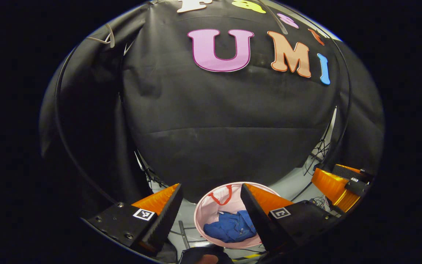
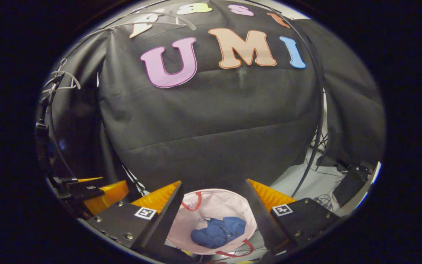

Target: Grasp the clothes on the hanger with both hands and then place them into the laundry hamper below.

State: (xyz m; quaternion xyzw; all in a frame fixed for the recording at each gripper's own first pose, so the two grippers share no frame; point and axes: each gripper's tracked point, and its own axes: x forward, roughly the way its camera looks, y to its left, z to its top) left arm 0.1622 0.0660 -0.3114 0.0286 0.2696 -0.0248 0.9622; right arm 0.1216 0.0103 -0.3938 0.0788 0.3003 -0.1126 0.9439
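Orange-and-black left gripper (image 1: 211,205): fingers spread wide at the bottom of the left gripper view, nothing between them, nothing held.
Orange-and-black right gripper (image 2: 214,205): fingers equally wide apart at the bottom of the right gripper view, nothing gripped.
Between both finger pairs: pink laundry hamper (image 1: 205,205) (image 2: 214,200) down on the floor, mouth open upward, framed by each gripper's fingers.
Task's garment: blue clothes (image 1: 231,227) (image 2: 216,231) lying crumpled inside the hamper, on its bottom, clear of both grippers.
Hamper handles: red handle (image 1: 222,198) on the far rim in the left gripper view; right gripper view adds a second red handle (image 2: 242,250) at the near rim, besides the far one.
Other gripper, seen across: right gripper off at the lower right edge of the left gripper view (image 1: 339,185); left gripper off at the lower left edge of the right gripper view (image 2: 95,192); opening of either hard to judge from these far glimpses.
Hanger: pale bare hanger (image 1: 104,36) (image 2: 64,79) high at upper left in each view, nothing on it.
Right gripper view alone: second pale hanger (image 2: 159,24) along the top, dark box (image 2: 350,183) and cables (image 2: 324,200) on the light floor at right.
Left gripper view alone: dark glove-like shape (image 1: 203,255) at the very bottom edge, too cropped to identify.
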